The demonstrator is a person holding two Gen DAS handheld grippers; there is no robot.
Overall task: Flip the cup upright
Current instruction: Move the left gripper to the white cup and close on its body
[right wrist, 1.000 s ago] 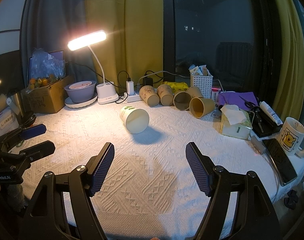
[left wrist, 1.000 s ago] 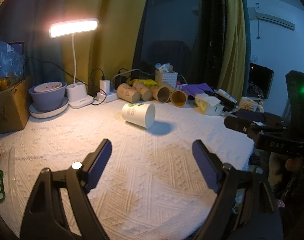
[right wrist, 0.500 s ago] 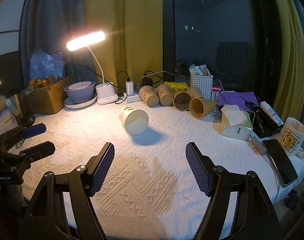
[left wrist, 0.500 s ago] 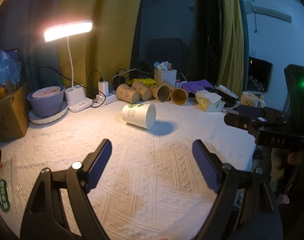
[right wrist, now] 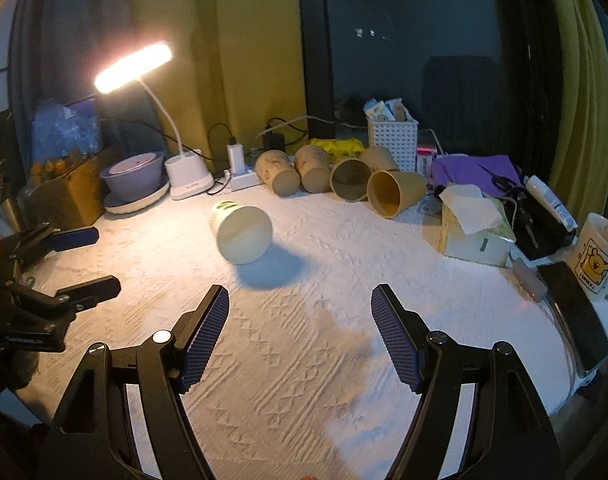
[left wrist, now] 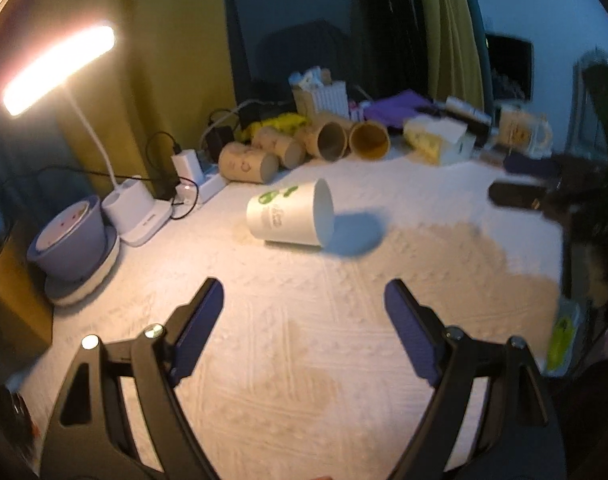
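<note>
Left wrist view showed the left tool (left wrist: 304, 304) spread wide and holding nothing, above the white-clothed tabletop (left wrist: 295, 360). Ahead of it the white cup (left wrist: 289, 218) lay on its side, mouth facing right. The right tool (right wrist: 299, 320) was likewise wide and empty, the cup (right wrist: 241, 234) beyond it, left of centre.

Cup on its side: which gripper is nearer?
Left, slightly. The cup lies straight ahead of the open left gripper; the open right gripper sits farther back, cup ahead-left, mouth facing it.
</note>
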